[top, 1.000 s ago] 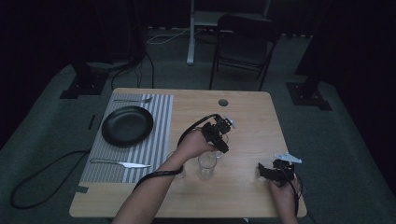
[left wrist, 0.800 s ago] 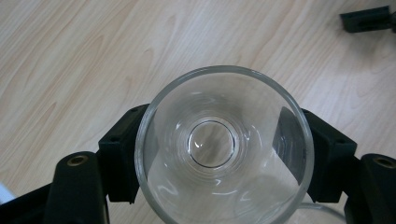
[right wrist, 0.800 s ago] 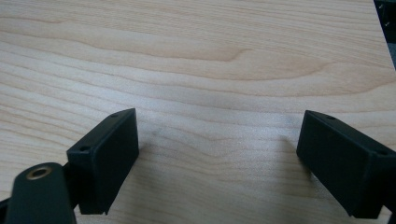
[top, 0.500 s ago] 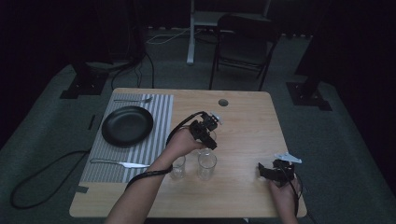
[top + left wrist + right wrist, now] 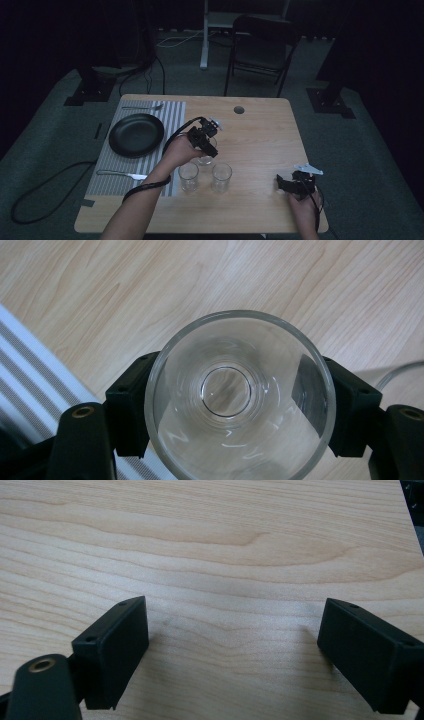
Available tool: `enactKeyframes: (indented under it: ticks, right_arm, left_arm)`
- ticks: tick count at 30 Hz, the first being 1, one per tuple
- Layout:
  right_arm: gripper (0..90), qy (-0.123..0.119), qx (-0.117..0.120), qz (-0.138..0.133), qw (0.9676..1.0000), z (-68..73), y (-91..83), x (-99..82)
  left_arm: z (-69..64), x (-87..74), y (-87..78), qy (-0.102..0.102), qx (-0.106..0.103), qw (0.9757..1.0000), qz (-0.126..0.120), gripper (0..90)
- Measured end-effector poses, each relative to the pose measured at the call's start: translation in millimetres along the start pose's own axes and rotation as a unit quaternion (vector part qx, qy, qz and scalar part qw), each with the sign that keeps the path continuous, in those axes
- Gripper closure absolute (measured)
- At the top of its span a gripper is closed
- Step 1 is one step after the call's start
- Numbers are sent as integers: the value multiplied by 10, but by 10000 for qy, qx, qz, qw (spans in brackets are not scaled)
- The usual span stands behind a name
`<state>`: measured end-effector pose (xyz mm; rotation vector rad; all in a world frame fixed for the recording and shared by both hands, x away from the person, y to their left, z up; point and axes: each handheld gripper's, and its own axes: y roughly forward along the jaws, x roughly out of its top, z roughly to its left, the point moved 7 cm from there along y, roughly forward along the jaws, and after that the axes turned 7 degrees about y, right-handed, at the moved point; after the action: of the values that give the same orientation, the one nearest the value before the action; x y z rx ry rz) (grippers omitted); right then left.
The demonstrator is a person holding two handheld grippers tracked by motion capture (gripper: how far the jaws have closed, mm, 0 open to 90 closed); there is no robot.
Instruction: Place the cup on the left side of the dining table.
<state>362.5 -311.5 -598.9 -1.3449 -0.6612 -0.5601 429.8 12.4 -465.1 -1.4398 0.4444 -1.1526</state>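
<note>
Currently catalogued: one clear, round drinking glass, clamped by its sides between the black fingers of the left gripper, which are closed onto its wall on both flanks. Position: upright, over the pale wooden bench, just right of the grey striped placemat and beyond two further clear glasses and, which stand side by side near the front edge. Whether the held glass rests on the bench or hangs just above it cannot be told.

Right gripper: low at the front right of the bench, fingers spread wide, nothing between them but bare wood.

Other items: round black plate on the placemat; a metal spoon or fork at the mat's far edge; metal table knife at its near edge; black folding chair behind the bench.

Step in hand, by judgement: carrying one glass toward the place setting, likely to a spot beside the plate. Next move calls for keeping the glass level, clearing the plate rim, lowering it squarely, and parting the fingers only once the base sits flat.
</note>
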Motion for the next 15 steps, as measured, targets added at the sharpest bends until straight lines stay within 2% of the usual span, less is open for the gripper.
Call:
enactKeyframes:
  ticks: [15]
  right_arm:
    - [125,2,0,0,10000,0,0,0]
  left_arm:
    - [260,-377,-171,-323,222,9992,113,287]
